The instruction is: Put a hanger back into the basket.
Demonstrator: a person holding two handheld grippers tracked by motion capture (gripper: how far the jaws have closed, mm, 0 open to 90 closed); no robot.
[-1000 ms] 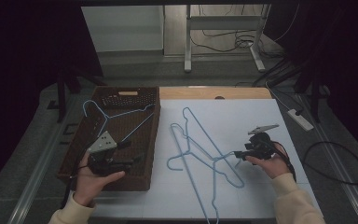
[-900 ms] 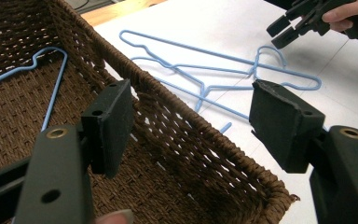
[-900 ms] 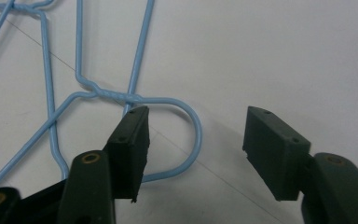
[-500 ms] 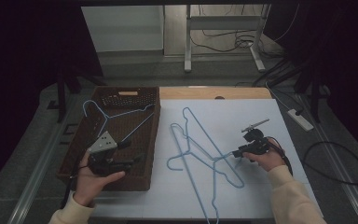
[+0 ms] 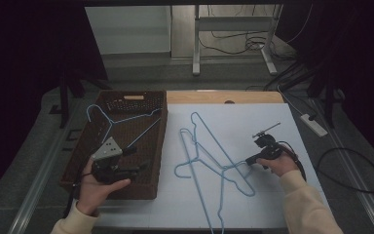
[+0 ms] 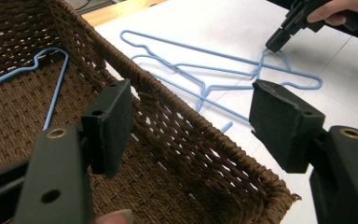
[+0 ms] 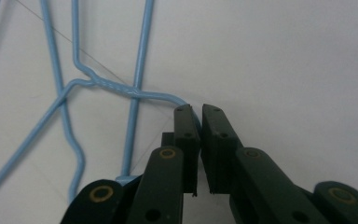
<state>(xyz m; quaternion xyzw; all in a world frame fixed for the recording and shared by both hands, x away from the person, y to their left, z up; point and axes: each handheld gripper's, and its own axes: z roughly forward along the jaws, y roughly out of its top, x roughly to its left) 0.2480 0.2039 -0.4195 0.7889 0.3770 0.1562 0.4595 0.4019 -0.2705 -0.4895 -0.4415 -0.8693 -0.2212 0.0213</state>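
On the white desk (image 5: 272, 204), two light blue wire hangers (image 5: 209, 156) lie tangled near the middle. The right gripper (image 5: 250, 160), toward the desk's right edge, has just been closing and now pinches the curved hook of one hanger (image 7: 186, 105). The left gripper (image 6: 191, 121) hovers with jaws apart over the brown wicker basket (image 5: 151, 180) at the left edge, which holds another blue hanger (image 5: 121, 122).

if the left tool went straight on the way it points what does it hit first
Probably the near wall of the brown wicker basket, which crosses between the open jaws of the left tool; the blue hangers on the table lie beyond.
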